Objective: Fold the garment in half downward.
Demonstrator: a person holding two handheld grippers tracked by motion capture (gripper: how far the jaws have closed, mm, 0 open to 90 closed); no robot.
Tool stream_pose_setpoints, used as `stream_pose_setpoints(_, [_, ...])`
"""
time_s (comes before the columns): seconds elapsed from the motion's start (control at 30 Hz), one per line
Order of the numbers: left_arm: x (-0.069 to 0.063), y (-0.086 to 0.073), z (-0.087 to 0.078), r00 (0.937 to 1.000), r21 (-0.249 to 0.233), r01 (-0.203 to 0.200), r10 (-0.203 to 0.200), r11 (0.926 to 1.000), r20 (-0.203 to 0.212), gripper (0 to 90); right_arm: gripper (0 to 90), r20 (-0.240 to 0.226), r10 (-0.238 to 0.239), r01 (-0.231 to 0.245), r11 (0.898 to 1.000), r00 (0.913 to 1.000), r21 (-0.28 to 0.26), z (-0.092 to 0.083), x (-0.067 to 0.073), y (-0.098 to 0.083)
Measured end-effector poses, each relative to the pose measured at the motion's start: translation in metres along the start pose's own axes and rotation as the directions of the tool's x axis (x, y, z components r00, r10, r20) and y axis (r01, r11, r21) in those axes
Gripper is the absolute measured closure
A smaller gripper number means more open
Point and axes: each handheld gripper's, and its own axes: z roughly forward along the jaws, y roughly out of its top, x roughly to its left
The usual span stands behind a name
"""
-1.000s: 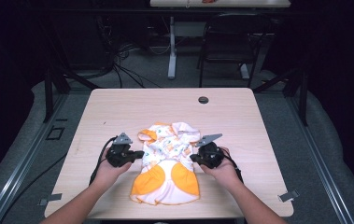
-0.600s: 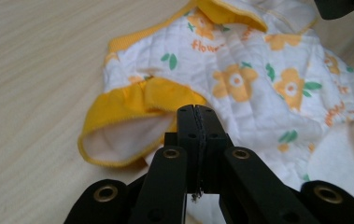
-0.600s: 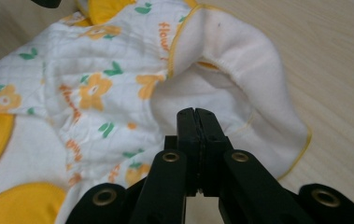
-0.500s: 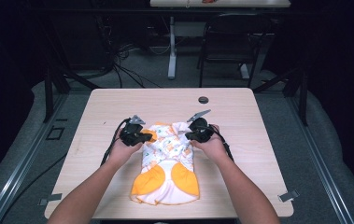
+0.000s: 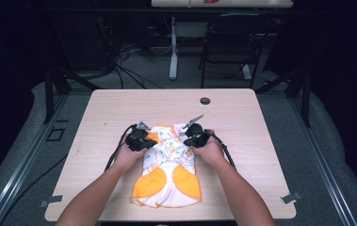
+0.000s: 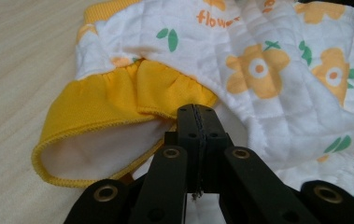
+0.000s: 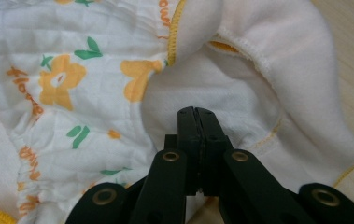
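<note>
High view had the flowered garment (image 5: pixel 169 169) lying on the near middle of the table (image 5: pixel 242 122). The left gripper (image 5: pixel 141 140) sat at the garment's far left edge, jaws pressed together; the right gripper (image 5: pixel 196 138) sat at its far right, jaws likewise together, neither clearly pinching cloth.

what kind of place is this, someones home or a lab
Most likely a lab or recording studio, not a home: a bare table ringed by dark curtains, loose cables on the floor, and handheld grippers working a garment.
</note>
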Motion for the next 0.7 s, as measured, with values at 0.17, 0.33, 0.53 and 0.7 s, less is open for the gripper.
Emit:
stream_pose_setpoints(0.17, [-0.005, -0.005, -0.004, 0.9998, 0.005, -0.003, 0.003, 1.0000, 0.021, 90.0, 89.9, -0.004, -0.021, 0.021, 1.000, 0.9998, -0.002, -0.001, 0.008, -0.002])
stream_pose_setpoints(0.33, [-0.004, -0.005, -0.011, 0.9991, 0.008, 0.001, -0.002, 1.0000, 0.043, 90.0, 89.6, -0.027, -0.041, 0.042, 0.999, 0.9988, 0.017, -0.007, 0.013, -0.006])
stream_pose_setpoints(0.53, [0.007, 0.018, -0.027, 0.9997, -0.049, 0.022, -0.022, 0.9985, 0.007, 89.9, 88.1, -0.009, 0.022, -0.023, 0.997, 0.9997, -0.067, -0.026, -0.001, 0.004])
stream_pose_setpoints(0.7, [0.014, 0.031, -0.024, 0.9993, -0.068, 0.030, -0.032, 0.9973, -0.021, 86.6, 85.2, 0.015, 0.056, -0.054, 0.994, 0.9983, -0.100, -0.026, -0.016, 0.019])
